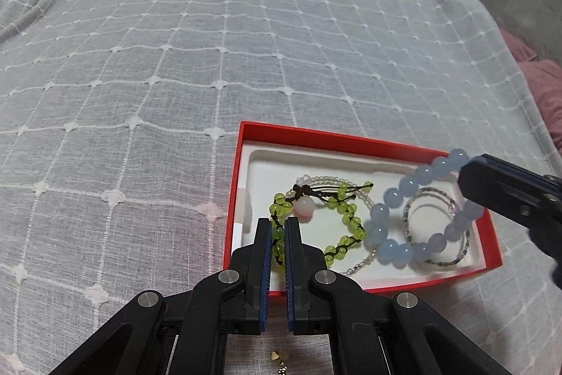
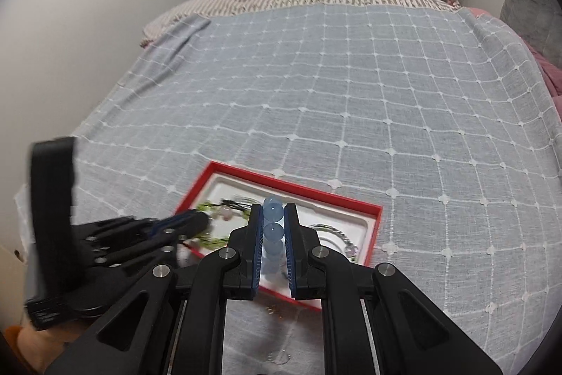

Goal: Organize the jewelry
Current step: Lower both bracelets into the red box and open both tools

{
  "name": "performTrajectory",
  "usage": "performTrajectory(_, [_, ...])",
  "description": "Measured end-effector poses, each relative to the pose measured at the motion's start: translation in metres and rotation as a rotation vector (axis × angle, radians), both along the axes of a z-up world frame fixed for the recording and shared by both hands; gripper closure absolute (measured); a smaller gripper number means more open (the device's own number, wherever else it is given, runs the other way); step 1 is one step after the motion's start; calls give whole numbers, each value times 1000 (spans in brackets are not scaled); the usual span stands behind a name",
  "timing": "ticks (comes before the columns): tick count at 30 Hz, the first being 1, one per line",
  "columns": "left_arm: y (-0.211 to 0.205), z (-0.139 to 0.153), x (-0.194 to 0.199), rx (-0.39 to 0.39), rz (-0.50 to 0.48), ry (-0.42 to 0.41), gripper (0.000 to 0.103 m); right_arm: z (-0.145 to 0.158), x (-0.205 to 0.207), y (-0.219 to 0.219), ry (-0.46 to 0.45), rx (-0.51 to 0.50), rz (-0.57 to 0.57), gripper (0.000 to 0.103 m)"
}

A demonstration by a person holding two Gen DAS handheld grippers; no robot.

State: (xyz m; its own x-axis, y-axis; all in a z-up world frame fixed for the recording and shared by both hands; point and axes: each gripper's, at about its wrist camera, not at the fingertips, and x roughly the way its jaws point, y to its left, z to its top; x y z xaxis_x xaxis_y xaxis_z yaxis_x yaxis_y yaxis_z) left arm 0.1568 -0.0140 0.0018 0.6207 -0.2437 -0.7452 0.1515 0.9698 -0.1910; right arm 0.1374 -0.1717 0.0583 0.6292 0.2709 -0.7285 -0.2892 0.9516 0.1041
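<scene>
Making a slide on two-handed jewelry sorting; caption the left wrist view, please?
Left gripper pinches green bead bracelet in red box; right gripper holds blue bead bracelet.

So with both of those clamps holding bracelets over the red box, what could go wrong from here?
The right gripper pinches only a few beads of the blue bracelet; round beads may slip out. That bracelet hangs over the thin beaded bracelet, so setting it down may tangle them. The left gripper is shut on the green bracelet, whose cord lies across a clear beaded strand; lifting may drag it from the red box.
</scene>
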Motion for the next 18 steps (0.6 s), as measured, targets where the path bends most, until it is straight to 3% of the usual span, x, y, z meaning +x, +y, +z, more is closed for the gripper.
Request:
performTrajectory(7, [-5, 2, -1, 39, -6, -8, 100, -20, 11, -12, 33, -80, -50, 91])
performTrajectory(11, [-6, 4, -3, 21, -19, -8, 82, -21, 12, -18, 41, -98, -69, 89])
performTrajectory(13, [-10, 7, -5, 32, -31, -12, 74, -18, 10, -20, 42, -95, -69, 82])
performTrajectory(15, [-12, 9, -8, 47, -39, -20, 61, -13, 6, -22, 31, -94, -68, 63])
performTrajectory(18, [-12, 14, -14, 49, -45, -23, 56, -3, -3, -25, 14, -85, -69, 59])
